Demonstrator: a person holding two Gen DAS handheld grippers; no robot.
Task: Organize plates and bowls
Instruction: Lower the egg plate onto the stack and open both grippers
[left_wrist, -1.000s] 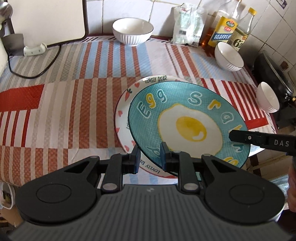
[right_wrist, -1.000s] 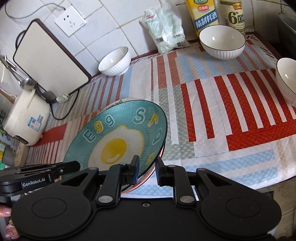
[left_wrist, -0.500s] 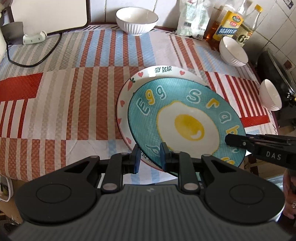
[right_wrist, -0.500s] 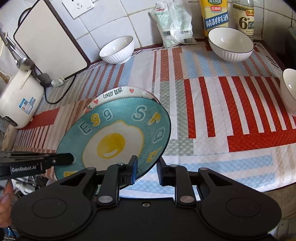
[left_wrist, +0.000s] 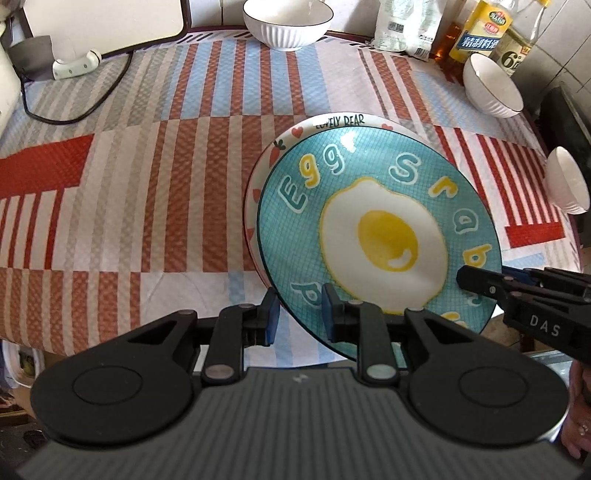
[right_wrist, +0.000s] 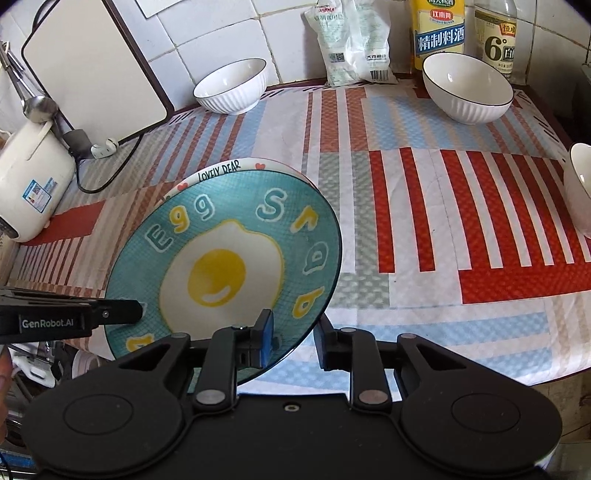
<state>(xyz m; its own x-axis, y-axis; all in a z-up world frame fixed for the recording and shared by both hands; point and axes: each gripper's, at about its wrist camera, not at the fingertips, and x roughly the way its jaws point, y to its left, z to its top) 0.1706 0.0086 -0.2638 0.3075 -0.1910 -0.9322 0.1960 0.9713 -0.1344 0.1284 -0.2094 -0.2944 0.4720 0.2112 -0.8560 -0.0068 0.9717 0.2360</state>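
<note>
Since a second ago the teal egg plate (left_wrist: 380, 236) has been coming down toward the white "Lovely Bear" plate (left_wrist: 334, 122) on the striped tablecloth (left_wrist: 147, 177), and more of that lower plate's lettered rim is showing past its far edge. The right gripper (right_wrist: 291, 341) has just been opening its jaws, with the egg plate's near rim between them: its left pad is lying on the plate's face while the right finger is standing just clear of the rim, so that pinch looks to be loosening. The left gripper (left_wrist: 300, 315) is straddling the opposite near rim with narrowly parted jaws, its right pad against the printed face; whether its other pad is bearing on the underside I cannot tell.

The egg plate is lying straight ahead of both pairs of fingers, tilted, its near edge raised at the fingers and its far edge low over the lower plate. It is sitting off-centre, nearer the fingers than the plate beneath. The coming move seems to turn on that offset: the plate wants nudging away from the fingers before both let go. Both hands are equally near, one on each side.

Three white bowls are waiting beyond: a ribbed bowl (right_wrist: 231, 86) far off, a black-rimmed bowl (right_wrist: 467, 86) by the bottles (right_wrist: 439, 33), and a small bowl (right_wrist: 580, 188) at the right edge.
</note>
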